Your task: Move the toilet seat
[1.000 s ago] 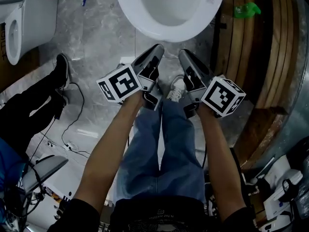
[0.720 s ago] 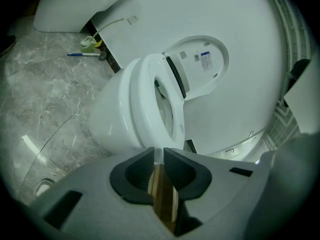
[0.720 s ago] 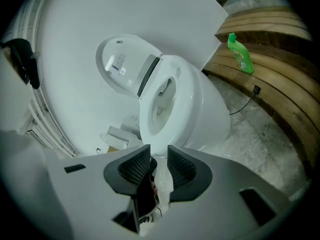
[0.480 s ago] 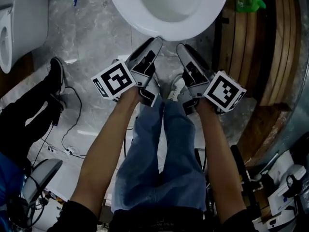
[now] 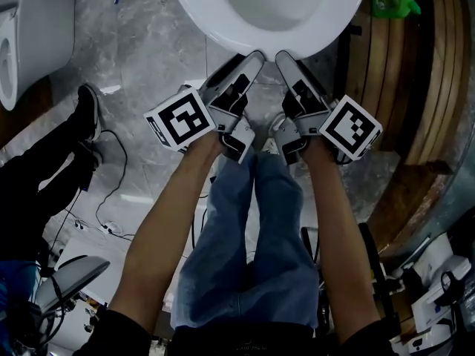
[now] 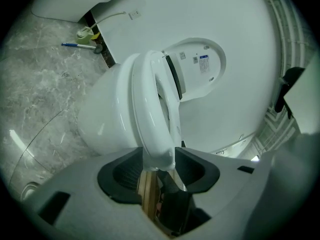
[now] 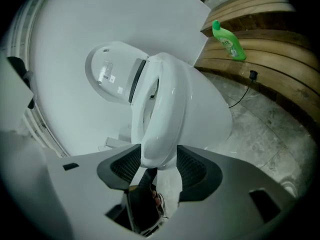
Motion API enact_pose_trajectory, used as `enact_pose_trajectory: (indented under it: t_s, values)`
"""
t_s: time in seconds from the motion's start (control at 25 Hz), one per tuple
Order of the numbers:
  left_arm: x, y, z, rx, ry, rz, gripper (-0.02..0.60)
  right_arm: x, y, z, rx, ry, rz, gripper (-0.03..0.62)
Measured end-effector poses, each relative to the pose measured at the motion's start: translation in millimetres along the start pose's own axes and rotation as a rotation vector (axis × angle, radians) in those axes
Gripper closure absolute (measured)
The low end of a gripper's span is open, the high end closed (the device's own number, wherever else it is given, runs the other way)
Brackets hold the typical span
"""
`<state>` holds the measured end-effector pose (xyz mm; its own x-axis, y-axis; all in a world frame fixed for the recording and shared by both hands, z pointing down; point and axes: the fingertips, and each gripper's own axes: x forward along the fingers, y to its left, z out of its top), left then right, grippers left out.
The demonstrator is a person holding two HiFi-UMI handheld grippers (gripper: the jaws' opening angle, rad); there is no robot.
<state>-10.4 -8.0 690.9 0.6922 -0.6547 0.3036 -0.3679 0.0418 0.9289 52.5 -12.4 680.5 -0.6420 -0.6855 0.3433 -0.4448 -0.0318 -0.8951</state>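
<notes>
The white toilet seat (image 5: 215, 28) lies down on the bowl at the top of the head view, with its lid (image 6: 197, 66) standing up behind it. My left gripper (image 5: 252, 56) and right gripper (image 5: 284, 56) sit side by side at the seat's front edge. In the left gripper view the seat (image 6: 150, 104) runs edge-on into my left gripper (image 6: 159, 166), whose jaws are opening around its front rim. The right gripper view shows the same seat (image 7: 162, 109) between the opening jaws of my right gripper (image 7: 159, 164). Neither pair of pads visibly presses on it.
A green bottle (image 5: 393, 6) stands on curved wooden steps (image 5: 415, 87) to the right. Another white toilet (image 5: 30, 28) is at the far left. A person's black shoe (image 5: 87, 110) and loose cables (image 5: 111, 191) lie on the marble floor at left. My jeans-clad legs (image 5: 245, 228) are below.
Both grippers have moved forward from short of the bowl to its front rim. Their jaws, shut a second ago, have spread around the seat's edge.
</notes>
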Motion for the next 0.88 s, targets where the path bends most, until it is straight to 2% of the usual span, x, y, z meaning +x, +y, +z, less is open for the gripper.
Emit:
enact_pose_trajectory:
  t_s: [0.2,0.24,0.4,0.68,0.88]
  values:
    - [6,4,2,-0.046,-0.011,0.017,0.406,-2,-10,2,0.034,-0.001,-0.023,0.385]
    - [5,4,2,-0.055,-0.013,0.015,0.412,-1,-9,2,0.044,0.001,-0.019,0.416]
    - [3,0,2,-0.088,-0.013,0.015,0.42,-5,-10,1,0.098,-0.003,-0.044,0.422]
    - [-9,-24,7,-0.122,-0.012,0.009,0.43,-18,12,6,0.148,-0.036,-0.053,0.434]
    - [-15,-44,14,-0.152,-0.015,0.023,0.433,-27,27,12,0.186,-0.058,-0.092,0.439]
